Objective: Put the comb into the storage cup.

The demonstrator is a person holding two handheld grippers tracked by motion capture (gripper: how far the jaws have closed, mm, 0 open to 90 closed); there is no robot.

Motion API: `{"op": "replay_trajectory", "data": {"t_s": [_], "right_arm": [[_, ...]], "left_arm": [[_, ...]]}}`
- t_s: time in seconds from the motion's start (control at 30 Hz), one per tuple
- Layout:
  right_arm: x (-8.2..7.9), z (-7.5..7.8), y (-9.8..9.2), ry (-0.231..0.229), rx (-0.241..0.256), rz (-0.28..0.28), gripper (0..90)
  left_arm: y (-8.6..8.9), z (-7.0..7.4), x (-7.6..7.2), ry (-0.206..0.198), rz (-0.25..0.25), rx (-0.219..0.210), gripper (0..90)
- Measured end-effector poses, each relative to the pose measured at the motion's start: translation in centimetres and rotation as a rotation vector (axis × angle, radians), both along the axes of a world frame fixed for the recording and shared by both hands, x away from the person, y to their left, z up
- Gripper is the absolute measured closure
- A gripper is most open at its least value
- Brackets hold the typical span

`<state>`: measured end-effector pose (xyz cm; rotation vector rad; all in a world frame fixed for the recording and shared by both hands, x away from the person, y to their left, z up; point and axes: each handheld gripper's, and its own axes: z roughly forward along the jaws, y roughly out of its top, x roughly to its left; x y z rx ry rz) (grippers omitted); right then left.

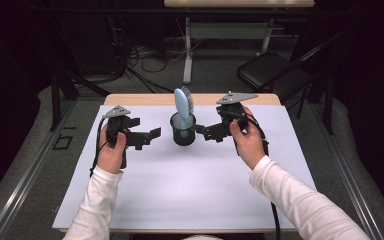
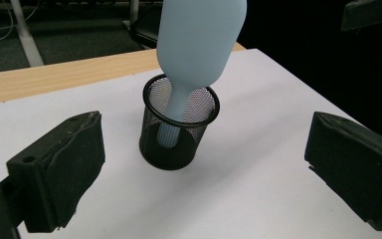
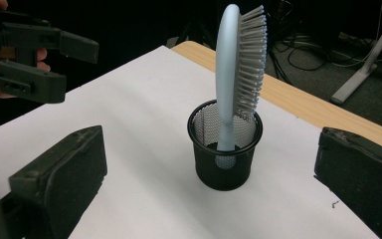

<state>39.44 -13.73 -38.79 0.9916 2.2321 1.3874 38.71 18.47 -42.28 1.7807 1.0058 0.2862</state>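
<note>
Pale blue plastic is catching the eye at the middle of the table: a hairbrush (image 1: pixel 182 106) is standing handle-down in a black wire-mesh cup (image 1: pixel 183 130). Its long axis is running close to vertical, the head pointing up and leaning a little toward the far edge of the table in the high view, the bristles facing the person's right. In the right gripper view the hairbrush (image 3: pixel 234 74) is showing edge-on, with the smooth back to the left and the grey-white bristles to the right, and the handle is dropping through the mouth of the mesh cup (image 3: pixel 225 149) to its floor. In the left gripper view the smooth rounded back of the hairbrush (image 2: pixel 194 50) is facing the camera, and the neck is resting against the rim of the cup (image 2: pixel 179 130).

The cup is sitting on a white sheet (image 1: pixel 190 190) that is covering most of the wooden table (image 1: pixel 140 99). The left gripper (image 1: pixel 149 136) is hanging just left of the cup, jaws spread wide and gripping nothing. The right gripper (image 1: pixel 206 131) is hanging just right of it, its jaws likewise wide apart and empty, their tips near the cup's wall without touching it. Both are aiming inward at the cup.
</note>
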Motion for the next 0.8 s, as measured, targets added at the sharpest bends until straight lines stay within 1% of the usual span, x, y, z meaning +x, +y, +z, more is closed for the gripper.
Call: {"op": "replay_trajectory", "data": {"t_s": [0.1,0.2,0.4,0.5,0.63,0.8], "right_arm": [[-0.2,-0.3,-0.2,0.018,0.003,0.004,0.0],[-0.4,-0.4,-0.4,0.018,-0.002,0.007,0.0],[-0.5,-0.5,-0.7,0.01,-0.006,0.005,0.0],[-0.6,-0.6,-0.9,0.012,-0.01,0.003,0.0],[-0.6,-0.7,-1.1,0.017,0.003,0.004,0.2],[-0.6,-0.9,-1.4,0.02,0.003,-0.002,0.6]], "left_arm": [[0.0,0.2,-0.1,0.005,-0.013,-0.005,2.7],[0.0,0.3,-0.2,0.008,-0.029,-0.008,2.7],[-0.1,0.3,-0.3,0.01,-0.029,-0.015,2.7],[-0.2,0.3,-0.3,0.009,-0.03,-0.01,2.7],[-0.2,0.4,-0.3,0.009,-0.028,-0.011,2.7],[-0.3,0.3,-0.4,0.011,-0.031,-0.003,2.7]]}}
